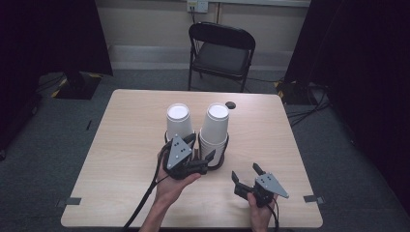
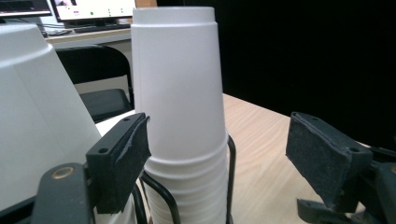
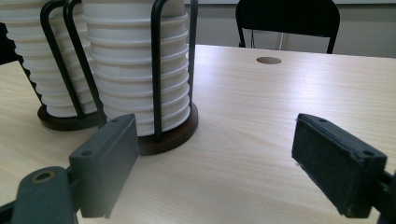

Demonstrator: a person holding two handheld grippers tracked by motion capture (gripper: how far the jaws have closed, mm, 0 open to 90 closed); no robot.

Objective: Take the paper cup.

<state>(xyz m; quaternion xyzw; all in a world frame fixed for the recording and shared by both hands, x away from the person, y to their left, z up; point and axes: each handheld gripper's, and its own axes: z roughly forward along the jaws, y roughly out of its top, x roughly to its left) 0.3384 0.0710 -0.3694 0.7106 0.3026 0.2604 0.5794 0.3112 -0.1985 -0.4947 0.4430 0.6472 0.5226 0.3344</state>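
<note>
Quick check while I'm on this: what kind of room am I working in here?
Most likely a lab or office set up for recording, not a kitchen or café. A bare wooden table stands on grey carpet, a black folding chair sits behind it, dark curtains hang at both sides, and computer monitors stand on a desk.

The two stacks of white foam-like cups (image 2: 180, 93) look matt and smooth, their rims forming fine ribs. Thin black wire holders (image 3: 158, 70) have a slight sheen — likely metal — on dark brown wooden bases (image 3: 170, 135). The pale wood-grain tabletop (image 3: 261, 140) is smooth and satiny. Black gripper fingers (image 2: 320, 156) carry rough, matt pads.
</note>
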